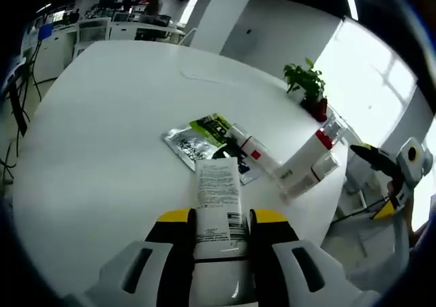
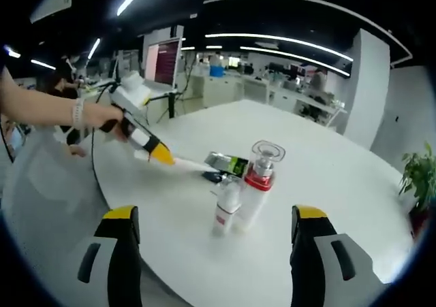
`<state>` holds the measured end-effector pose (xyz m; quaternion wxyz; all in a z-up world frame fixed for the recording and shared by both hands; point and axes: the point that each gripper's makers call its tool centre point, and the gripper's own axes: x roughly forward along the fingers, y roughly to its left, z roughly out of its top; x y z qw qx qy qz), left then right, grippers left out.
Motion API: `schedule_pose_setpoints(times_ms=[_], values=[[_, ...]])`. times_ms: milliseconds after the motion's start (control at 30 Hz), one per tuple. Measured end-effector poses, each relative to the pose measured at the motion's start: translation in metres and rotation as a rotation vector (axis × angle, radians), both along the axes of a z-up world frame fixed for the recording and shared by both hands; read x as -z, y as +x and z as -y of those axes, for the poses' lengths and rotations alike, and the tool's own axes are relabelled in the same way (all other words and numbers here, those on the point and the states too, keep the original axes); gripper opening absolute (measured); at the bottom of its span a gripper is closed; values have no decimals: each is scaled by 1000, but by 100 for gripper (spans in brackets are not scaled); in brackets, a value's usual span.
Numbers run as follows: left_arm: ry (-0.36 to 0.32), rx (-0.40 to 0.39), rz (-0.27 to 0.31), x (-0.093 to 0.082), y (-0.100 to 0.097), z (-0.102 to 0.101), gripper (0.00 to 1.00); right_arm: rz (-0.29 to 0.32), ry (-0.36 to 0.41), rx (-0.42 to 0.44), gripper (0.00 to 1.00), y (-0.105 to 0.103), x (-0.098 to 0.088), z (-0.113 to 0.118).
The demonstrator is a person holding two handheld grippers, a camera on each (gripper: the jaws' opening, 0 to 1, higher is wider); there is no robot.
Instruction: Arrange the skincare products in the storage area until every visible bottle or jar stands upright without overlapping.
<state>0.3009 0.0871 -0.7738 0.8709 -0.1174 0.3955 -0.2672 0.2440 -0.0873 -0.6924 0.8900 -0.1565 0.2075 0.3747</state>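
My left gripper is shut on a white printed tube, held above the white table. Beyond it lie a silver sachet and a green sachet, with a white bottle with a red label that looks laid down beside them. A tall bottle with a red collar and clear cap and a small white bottle stand upright close together. My right gripper is open, short of both bottles. The left gripper comes in from the left, holding the tube.
A potted plant stands near the table's far edge. A person's hand holds the left gripper over the table's edge. The right gripper hangs off the table's right side. Desks and monitors fill the room behind.
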Motion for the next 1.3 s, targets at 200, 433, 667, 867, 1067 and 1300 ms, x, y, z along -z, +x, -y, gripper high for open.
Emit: schedule_pose_setpoints(times_ms=[200,433,667,867,1067,1300], values=[[1,43,-40,2,-18,-1,27,-22,114,-112,76,-15,-14,-26],[50,92,-38,6,-30,-3,27,-16,47,-189,70,-23,-9,-37],[86,141,-52,7,-41,-1,27,-2,14,-249,66,-30,-10,-48],[97,149,-80,7,-47,-2,27,41,-88,-348,63,-30,-9,-61],[167,191,-114,16,-59,-2,27,50,-148,-421,61,-23,-8,-77],[173,211,-145,25,-63,-2,27,74,-232,-488,58,-16,2,-90]])
